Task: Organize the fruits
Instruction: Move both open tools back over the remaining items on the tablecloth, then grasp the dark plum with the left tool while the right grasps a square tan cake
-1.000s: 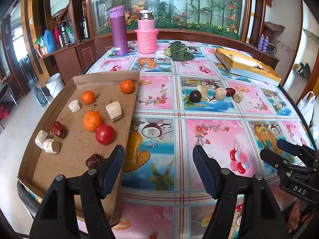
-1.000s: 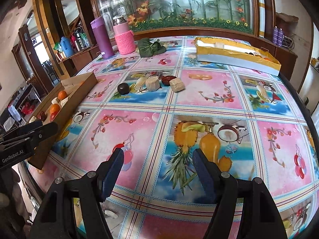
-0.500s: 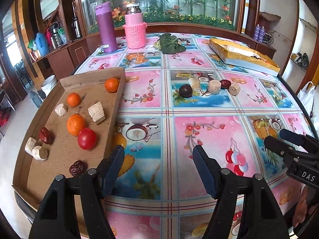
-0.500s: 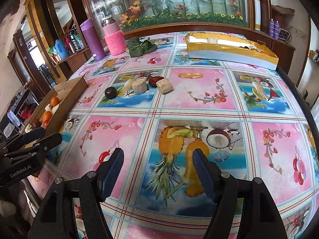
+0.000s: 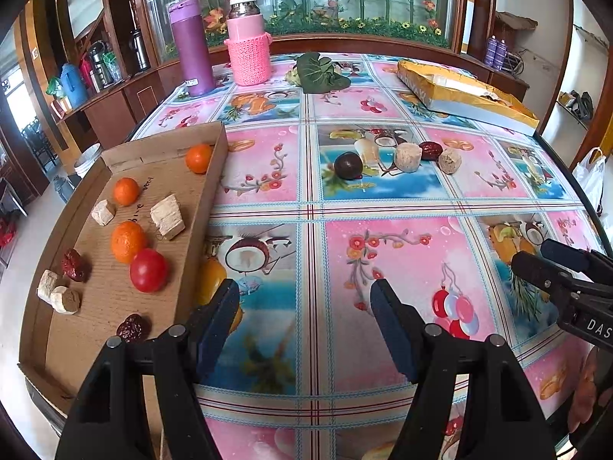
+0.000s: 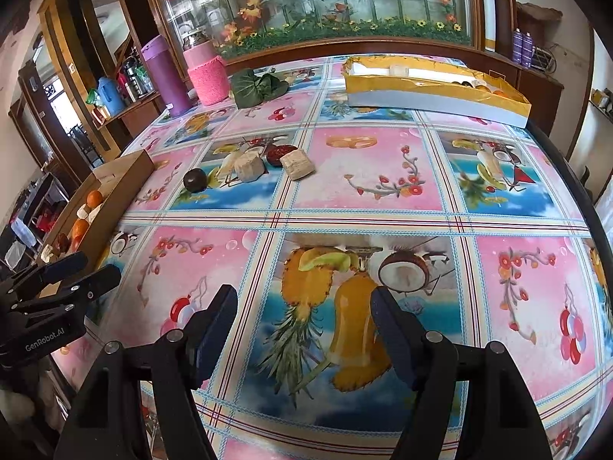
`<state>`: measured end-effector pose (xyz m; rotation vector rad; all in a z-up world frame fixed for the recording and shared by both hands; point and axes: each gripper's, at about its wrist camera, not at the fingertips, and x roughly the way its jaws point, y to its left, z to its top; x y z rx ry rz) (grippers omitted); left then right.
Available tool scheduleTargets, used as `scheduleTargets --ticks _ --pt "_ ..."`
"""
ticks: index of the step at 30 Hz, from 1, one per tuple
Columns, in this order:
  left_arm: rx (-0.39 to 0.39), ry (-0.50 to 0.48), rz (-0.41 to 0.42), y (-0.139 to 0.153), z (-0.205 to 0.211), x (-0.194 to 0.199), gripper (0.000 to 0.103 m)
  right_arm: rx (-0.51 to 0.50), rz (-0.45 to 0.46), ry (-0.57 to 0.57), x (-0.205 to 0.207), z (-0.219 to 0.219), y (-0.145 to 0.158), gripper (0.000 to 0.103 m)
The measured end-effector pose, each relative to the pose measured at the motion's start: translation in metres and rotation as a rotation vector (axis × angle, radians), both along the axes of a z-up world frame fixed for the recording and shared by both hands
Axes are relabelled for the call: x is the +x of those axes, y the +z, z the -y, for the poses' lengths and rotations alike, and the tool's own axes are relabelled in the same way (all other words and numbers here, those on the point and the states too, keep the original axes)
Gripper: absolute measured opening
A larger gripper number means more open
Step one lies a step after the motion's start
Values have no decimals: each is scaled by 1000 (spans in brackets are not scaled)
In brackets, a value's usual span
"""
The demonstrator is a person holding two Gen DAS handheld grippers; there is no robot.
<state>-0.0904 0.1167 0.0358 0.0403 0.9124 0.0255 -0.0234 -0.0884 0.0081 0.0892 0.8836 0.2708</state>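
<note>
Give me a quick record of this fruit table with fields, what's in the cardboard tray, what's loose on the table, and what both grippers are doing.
tray: cardboard tray holds oranges, tomato
loose: dark round fruit, beige chunks, red date
left gripper: open, empty
right gripper: open, empty
far side: yellow box

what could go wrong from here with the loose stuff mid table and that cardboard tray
1. The dark round fruit lies loose on the slick tablecloth; a poor pinch may send it rolling.
2. The red date touches a pale chunk, so closing on one may knock the other.
3. The cardboard tray seems to overhang the table edge; a push from the open left gripper could tip it.
</note>
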Motion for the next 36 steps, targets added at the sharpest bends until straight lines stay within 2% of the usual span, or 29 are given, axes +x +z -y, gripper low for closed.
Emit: scheduleTargets --ticks 10,15,19,21,23,27,32,33,34,36 --pt "-28 -11 -14 -2 -1 8 70 -31 11 19 8 -5 4 76" --pt "-110 -5 -3 10 -5 33 70 -75 64 22 45 -12 20 76" --pt "-153 -2 5 15 -7 60 70 -40 66 25 87 -19 19 75" --pt "-166 4 -4 13 -8 76 70 -52 66 42 102 -28 14 62" --pt "-183 -6 -10 9 -7 90 70 -81 53 53 113 -36 8 55" --pt "-181 -21 -34 -4 0 114 70 -90 37 73 122 -41 -2 55" --pt "-162 -36 -58 -21 10 135 62 -111 37 92 125 -45 -10 55" --pt "-159 -36 -62 -23 11 137 59 -108 38 95 126 -45 -10 55" --pt "-140 -38 -46 -23 13 137 49 -106 39 97 127 -44 -10 54" --pt "-110 -50 -36 -24 18 136 34 -106 43 98 127 -44 -10 34"
